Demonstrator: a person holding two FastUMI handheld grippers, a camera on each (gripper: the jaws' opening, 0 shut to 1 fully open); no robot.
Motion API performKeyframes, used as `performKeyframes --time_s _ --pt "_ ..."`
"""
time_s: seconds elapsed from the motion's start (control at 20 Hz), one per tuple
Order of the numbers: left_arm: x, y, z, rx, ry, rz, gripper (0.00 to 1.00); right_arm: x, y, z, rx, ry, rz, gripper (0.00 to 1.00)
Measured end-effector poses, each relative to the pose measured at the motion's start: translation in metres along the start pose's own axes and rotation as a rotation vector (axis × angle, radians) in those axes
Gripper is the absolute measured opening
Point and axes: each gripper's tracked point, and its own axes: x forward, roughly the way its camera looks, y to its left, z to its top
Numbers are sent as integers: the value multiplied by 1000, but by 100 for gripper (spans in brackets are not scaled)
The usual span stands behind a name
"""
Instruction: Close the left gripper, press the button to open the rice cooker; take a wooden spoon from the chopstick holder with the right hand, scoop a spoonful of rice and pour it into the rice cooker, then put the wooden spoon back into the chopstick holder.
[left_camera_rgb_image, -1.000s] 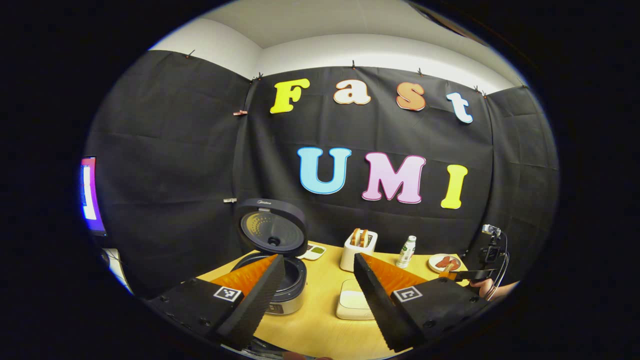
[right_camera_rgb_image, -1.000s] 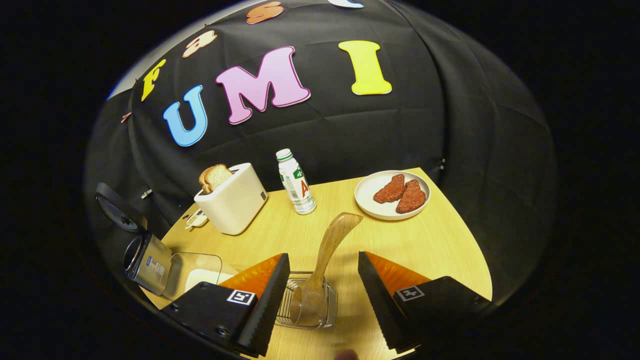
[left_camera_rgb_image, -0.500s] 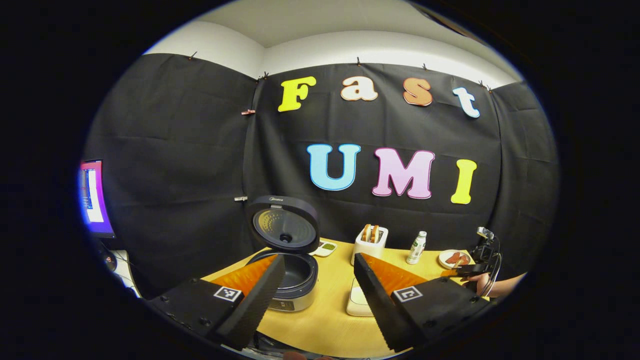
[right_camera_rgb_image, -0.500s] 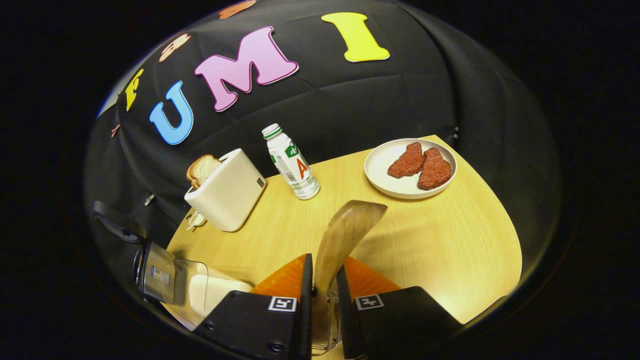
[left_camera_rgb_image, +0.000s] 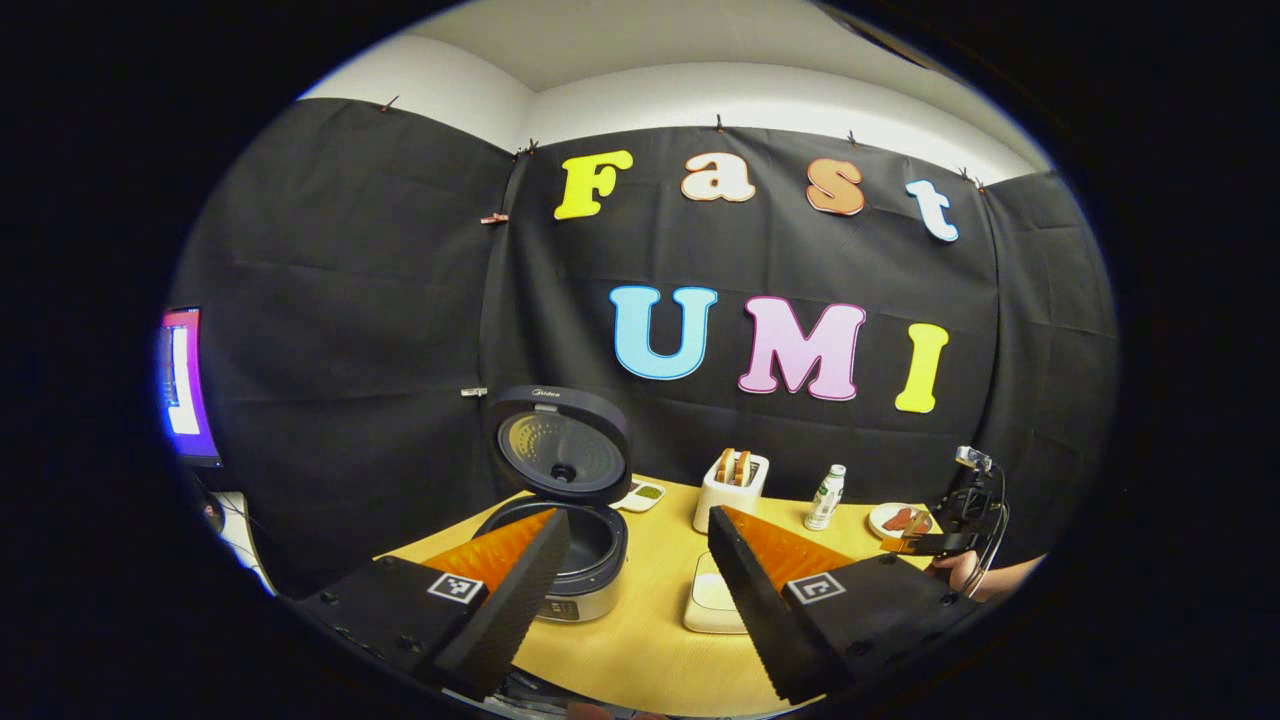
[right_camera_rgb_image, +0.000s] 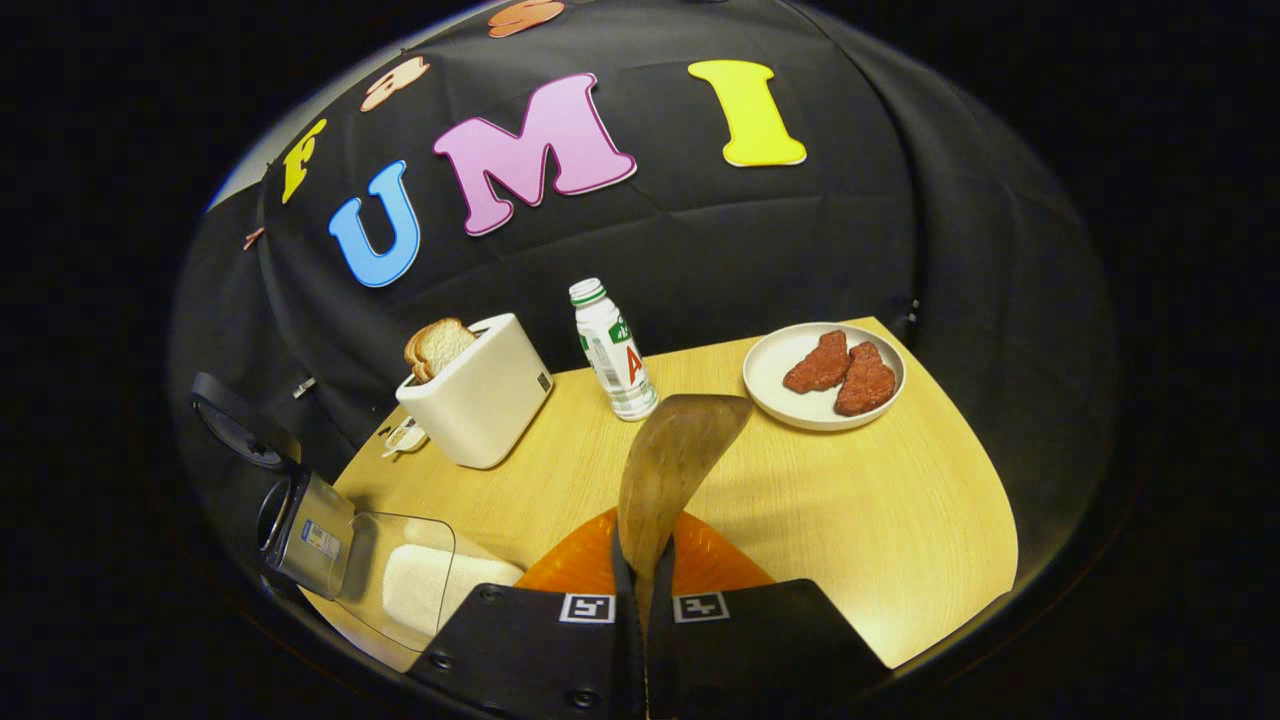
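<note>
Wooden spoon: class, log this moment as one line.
rice cooker: open | right gripper: shut on wooden spoon | left gripper: open | next: scoop rice

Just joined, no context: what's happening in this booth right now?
A person is working two handheld grippers at a wooden table. The right gripper is shut on a wooden spoon, its bowl raised above the fingers. The left gripper hangs open in front of the rice cooker, whose lid stands open. A clear container of rice sits beside the cooker. No rice shows on the spoon.
</note>
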Motion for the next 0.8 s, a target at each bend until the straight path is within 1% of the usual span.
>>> performKeyframes --time_s 0.1,0.2,0.3,0.4,0.5,0.65,0.8 --pt "2 3 1 -10 -3 -11 94 -12 4 15 8 -49 -19 6" --pt "3 9 2 2 -12 -20 94 -26 7 28 1 -89 -48 6" --pt "6 21 6 5 -21 -20 94 -45 23 43 14 -134 -53 6" --pt "6 28 8 -10 -28 -35 94 -65 39 54 -1 -176 -68 6" --pt "12 38 6 -25 -28 -52 94 -80 65 61 -33 -211 -66 6" --pt "22 54 3 -43 -29 -72 94 -92 116 67 -109 -264 -32 6" --pt "26 77 6 -17 -36 -77 94 -93 166 56 -179 -284 15 6"
